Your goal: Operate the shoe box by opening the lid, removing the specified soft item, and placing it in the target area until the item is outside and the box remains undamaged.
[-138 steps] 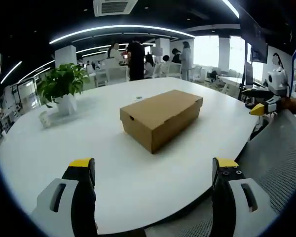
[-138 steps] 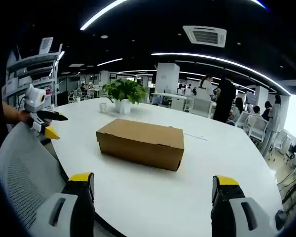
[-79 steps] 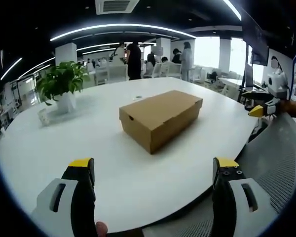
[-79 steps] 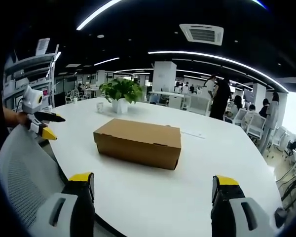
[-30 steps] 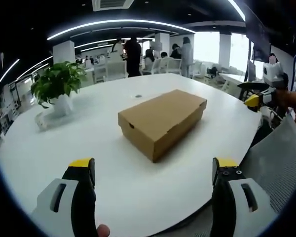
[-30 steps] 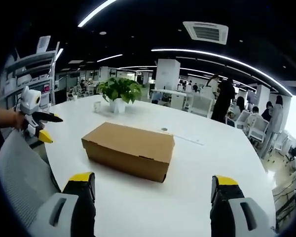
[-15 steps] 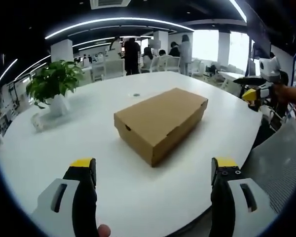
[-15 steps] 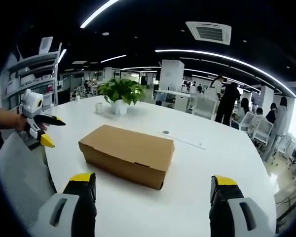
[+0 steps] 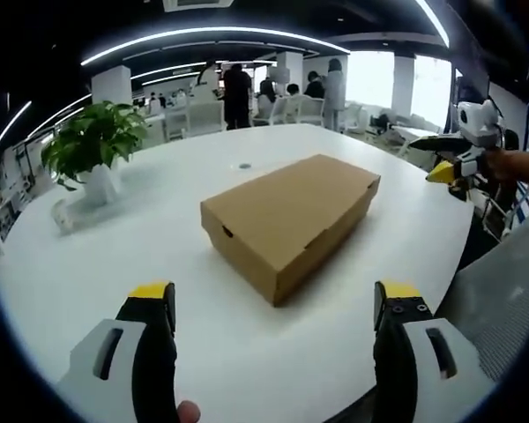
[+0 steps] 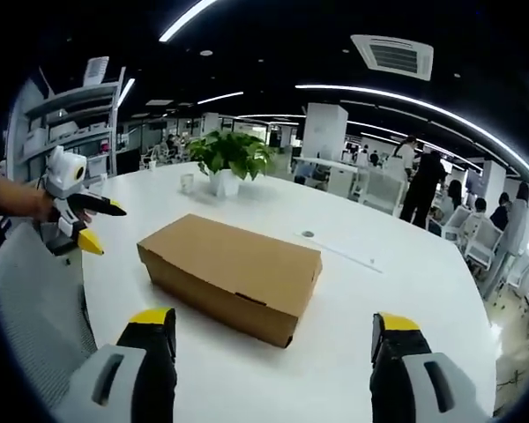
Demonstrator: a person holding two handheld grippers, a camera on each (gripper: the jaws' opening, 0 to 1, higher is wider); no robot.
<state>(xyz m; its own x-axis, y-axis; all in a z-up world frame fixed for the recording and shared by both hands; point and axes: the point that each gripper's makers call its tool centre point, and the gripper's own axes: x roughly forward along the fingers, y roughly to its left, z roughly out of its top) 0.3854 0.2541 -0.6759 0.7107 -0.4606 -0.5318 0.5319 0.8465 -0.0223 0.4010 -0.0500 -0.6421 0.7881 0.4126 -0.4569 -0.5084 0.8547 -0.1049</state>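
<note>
Shoe box (image 9: 291, 216) nearer — lid closed

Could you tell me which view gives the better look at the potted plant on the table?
The right gripper view: the potted plant stands beyond the closed shoe box, near the picture's middle, with leaves and white pot both plain. In the left gripper view the plant sits toward the left edge, more warped by the lens.
</note>
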